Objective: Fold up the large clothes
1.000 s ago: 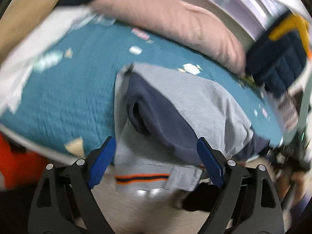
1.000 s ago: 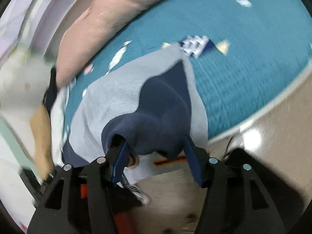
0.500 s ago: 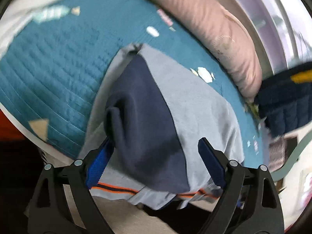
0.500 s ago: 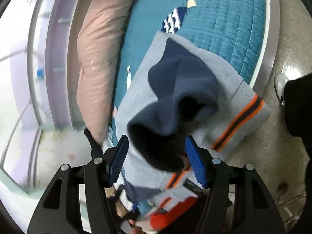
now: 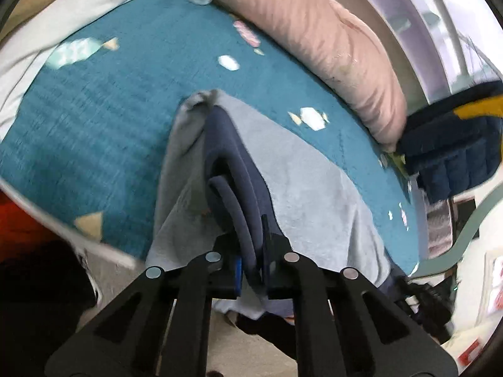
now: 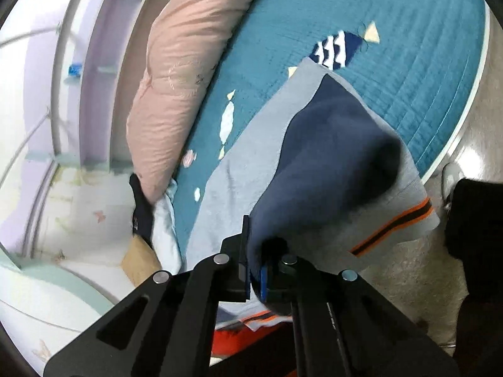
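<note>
Hanging over the bed (image 5: 103, 119) edge, grey-navy sweater (image 5: 314, 188) runs lengthwise away toward the pink pillow (image 5: 314, 40); left gripper (image 5: 251, 270) and right gripper (image 6: 261, 270) just clamped navy folds.

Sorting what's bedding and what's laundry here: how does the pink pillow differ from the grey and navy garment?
The pink pillow is one plain colour; the garment is grey with a navy part and an orange and dark striped hem.
The pillow is plump and lies along the far edge of the teal bedspread; the garment is flat cloth draped over the near edge.
The pillow is untouched; the left gripper and right gripper pinch the garment.
Both rest on the bedspread.
</note>
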Available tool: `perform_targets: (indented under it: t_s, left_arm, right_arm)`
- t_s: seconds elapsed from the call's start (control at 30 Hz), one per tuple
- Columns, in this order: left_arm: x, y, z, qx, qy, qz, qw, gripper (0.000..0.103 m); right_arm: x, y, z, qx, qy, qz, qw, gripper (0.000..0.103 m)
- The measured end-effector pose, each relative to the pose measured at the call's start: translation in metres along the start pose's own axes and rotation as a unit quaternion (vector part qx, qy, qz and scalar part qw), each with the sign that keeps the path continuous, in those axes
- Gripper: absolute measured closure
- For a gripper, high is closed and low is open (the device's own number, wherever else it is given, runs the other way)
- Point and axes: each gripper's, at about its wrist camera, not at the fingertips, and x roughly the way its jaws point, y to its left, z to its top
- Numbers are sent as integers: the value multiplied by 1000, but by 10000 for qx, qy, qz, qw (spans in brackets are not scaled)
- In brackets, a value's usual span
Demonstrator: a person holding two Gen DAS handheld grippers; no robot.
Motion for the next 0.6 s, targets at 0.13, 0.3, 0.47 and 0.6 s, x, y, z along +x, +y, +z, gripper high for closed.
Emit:
perform_targets:
  t_s: [0.13,0.3,0.47,0.6]
  left_arm:
    - [26,23,-17,10,481,569,9972,95]
    - [48,38,-31,-83,552,779,9954,80]
    - [5,23,-30,148,-39,1166,9931,28]
    - [-21,-24,-24,1420,-718,1641,9735,22]
  right_arm:
    - [36,-34,-13,-31,455,-988,9941,99]
    - [51,-54,-24,-138,285,-1317,9908,78]
    - [17,-40,-18,-633,31,-2025,9772,62]
    - [-21,-15,-7,-1156,-763,-2311,9630,61]
